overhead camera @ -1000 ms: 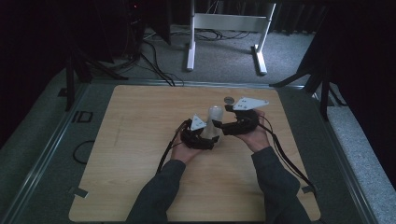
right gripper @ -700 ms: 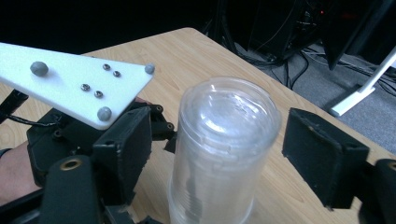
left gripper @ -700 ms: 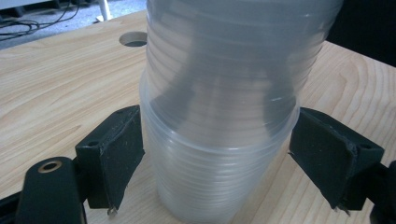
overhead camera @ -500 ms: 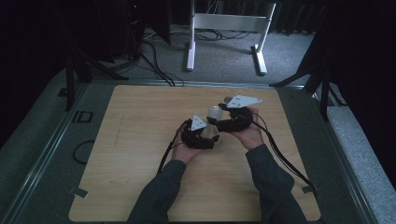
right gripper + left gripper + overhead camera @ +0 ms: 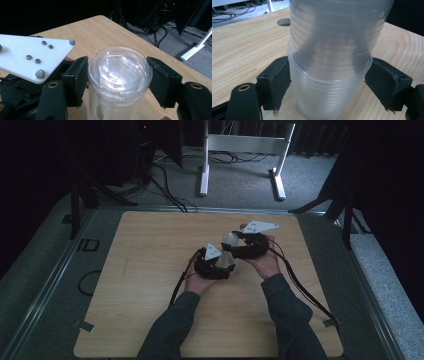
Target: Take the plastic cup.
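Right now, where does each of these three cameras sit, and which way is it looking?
High view: sits above the person's side, looking forward and down on the pale wooden table; both forearms and both tools show.
Left gripper view: rides the left tool, looking along its black jaws at the stack of clear ribbed plastic cups.
Right gripper view: rides the right tool, looking down on the stack's upturned top; the other tool's white three-cornered plate shows.
Shared: both gripper views show the same stack between their jaws.

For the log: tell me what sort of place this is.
Probably a recording lab or workshop, not a home: a bare wooden table ringed by dark curtains, cables on grey carpet, and a white equipment stand behind.
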### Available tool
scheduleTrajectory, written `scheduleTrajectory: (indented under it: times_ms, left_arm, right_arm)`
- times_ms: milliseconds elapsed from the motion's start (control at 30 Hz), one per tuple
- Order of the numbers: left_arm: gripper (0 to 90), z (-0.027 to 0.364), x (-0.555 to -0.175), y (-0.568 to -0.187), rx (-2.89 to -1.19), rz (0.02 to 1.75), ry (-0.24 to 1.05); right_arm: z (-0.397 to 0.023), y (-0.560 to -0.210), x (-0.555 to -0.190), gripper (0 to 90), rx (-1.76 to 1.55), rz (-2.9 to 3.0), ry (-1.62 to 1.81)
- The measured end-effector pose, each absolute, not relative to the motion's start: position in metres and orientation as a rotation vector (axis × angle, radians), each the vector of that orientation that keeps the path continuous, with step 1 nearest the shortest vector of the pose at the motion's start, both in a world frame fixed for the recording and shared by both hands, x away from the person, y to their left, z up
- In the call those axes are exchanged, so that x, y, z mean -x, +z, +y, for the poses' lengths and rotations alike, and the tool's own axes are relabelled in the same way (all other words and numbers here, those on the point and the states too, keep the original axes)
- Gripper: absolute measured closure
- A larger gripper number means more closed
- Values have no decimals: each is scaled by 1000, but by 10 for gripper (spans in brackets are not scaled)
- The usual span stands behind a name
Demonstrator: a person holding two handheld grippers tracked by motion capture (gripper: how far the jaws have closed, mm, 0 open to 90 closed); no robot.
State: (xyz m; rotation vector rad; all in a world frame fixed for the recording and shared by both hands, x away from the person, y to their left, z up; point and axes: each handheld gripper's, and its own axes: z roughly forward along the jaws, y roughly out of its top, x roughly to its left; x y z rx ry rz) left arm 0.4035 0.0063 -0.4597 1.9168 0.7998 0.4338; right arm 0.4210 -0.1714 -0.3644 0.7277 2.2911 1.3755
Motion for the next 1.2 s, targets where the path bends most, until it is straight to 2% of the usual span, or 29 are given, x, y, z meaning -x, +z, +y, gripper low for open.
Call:
scheduleTrajectory:
  times_ms: [333, 1200]
  left_arm:
    - [213, 6, -403, -459, -1915, 800, 442]
    - [221, 8, -402, -457, -1909, 790, 464]
  right_arm:
    - [-173, -362, -420, 396, -720, 2289, 1385]
    - [-173, -346, -418, 400, -718, 2284, 1394]
